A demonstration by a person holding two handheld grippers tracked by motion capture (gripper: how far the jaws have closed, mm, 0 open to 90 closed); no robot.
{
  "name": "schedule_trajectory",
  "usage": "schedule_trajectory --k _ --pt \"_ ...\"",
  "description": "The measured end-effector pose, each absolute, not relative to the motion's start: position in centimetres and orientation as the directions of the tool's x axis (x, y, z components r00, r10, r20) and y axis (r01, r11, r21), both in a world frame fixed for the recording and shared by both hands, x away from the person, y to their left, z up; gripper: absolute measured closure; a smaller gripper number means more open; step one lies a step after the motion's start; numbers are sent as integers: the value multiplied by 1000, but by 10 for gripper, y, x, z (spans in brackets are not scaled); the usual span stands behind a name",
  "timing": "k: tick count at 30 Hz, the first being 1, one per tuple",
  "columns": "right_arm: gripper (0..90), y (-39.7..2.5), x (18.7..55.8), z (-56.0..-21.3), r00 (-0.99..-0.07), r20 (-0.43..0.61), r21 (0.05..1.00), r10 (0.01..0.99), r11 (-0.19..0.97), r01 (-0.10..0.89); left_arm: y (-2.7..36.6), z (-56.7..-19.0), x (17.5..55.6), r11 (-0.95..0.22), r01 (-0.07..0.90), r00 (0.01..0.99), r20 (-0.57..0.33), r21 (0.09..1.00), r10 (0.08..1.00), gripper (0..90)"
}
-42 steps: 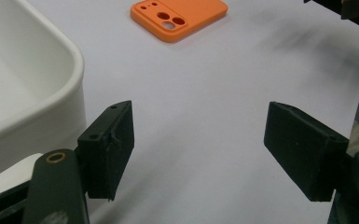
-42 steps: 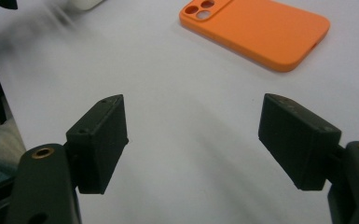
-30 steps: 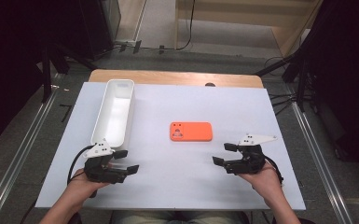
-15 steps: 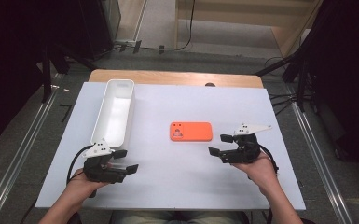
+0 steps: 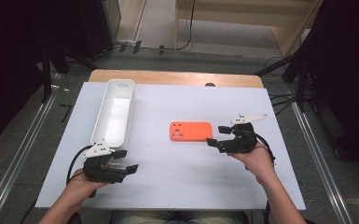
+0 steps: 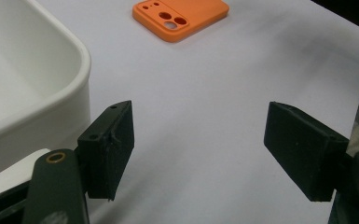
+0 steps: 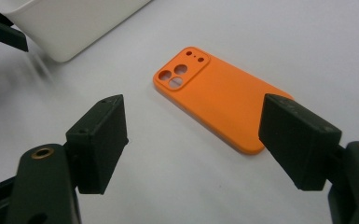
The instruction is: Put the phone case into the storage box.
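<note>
High view: an orange phone case (image 5: 191, 131) lies flat near the middle of the white tabletop (image 5: 168, 186). The right gripper (image 5: 220, 136), held in a hand (image 5: 257, 158), sits just beside the case's right end, fingers spread and empty. The left gripper (image 5: 125, 161) rests at the near end of a long white bin (image 5: 98, 126), fingers apart, holding nothing.
Left gripper view: fingers (image 6: 109, 147) stand wide over bare tabletop; the bin's rounded corner is at left, the case (image 6: 181, 17) well ahead.
Right gripper view: fingers (image 7: 100, 140) gape wide, the case (image 7: 219, 98) lying camera-holes up between and just beyond them, untouched.
</note>
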State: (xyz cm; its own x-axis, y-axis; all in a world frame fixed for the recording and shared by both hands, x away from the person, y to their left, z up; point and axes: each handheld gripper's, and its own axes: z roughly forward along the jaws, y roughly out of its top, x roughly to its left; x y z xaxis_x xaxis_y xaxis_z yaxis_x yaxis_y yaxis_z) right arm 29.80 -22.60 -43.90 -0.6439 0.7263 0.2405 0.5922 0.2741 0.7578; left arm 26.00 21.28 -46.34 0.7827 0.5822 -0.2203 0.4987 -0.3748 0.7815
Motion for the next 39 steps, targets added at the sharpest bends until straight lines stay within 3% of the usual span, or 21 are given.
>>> schedule_trajectory --k 23,39 --pt "232 -213 342 -433 -628 229 760 743 267 593 213 -463 260 -375 500 782 -221 781 582 241" --pt "232 -203 374 -436 -570 238 755 786 219 618 213 -464 260 -374 500 784 -224 781 579 240"
